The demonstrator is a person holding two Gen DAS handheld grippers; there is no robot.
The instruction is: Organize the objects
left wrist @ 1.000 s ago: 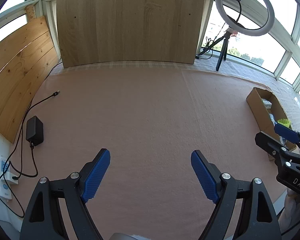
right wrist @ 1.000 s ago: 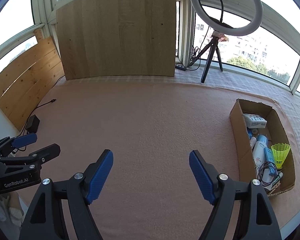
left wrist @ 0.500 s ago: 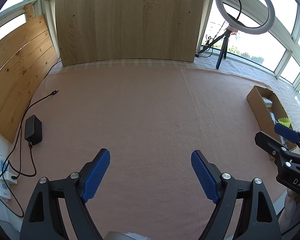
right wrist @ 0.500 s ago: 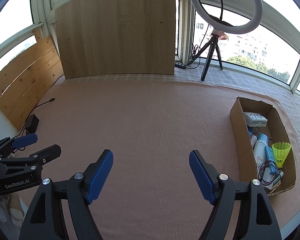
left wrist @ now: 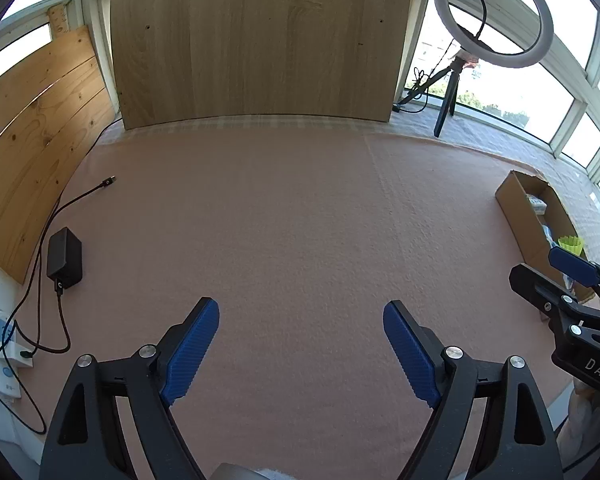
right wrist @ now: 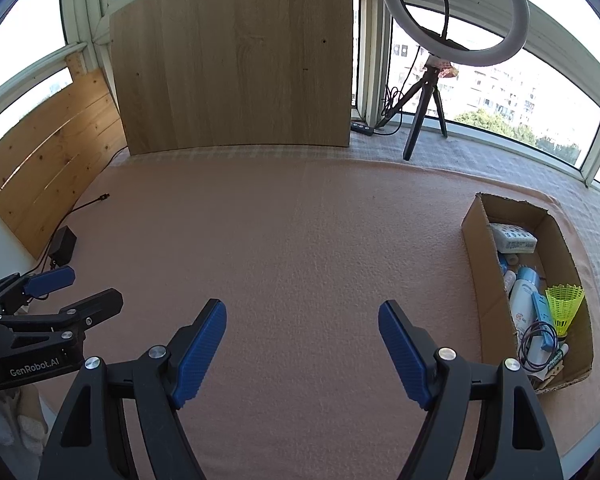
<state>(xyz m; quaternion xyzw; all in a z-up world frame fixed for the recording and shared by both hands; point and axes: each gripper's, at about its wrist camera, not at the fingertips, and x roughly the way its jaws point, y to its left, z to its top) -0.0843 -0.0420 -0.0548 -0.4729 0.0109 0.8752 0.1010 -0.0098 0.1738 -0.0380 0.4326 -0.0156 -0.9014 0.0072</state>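
Your left gripper [left wrist: 301, 346] and right gripper [right wrist: 302, 344] both gape with nothing between the pads, over the pink blanket [right wrist: 300, 240]. At three o'clock, the cardboard box [right wrist: 476, 256] holds a yellow shuttlecock [right wrist: 564, 306] and, apparently, bottles.

Right claw [right wrist: 302, 344] hanging wide, nothing between its pads, over pink cloth [right wrist: 300, 240]. Box [right wrist: 476, 256] sitting right, holding shuttlecock [right wrist: 564, 306], bottles, cable. Left claw [right wrist: 72, 292] showing at left edge.
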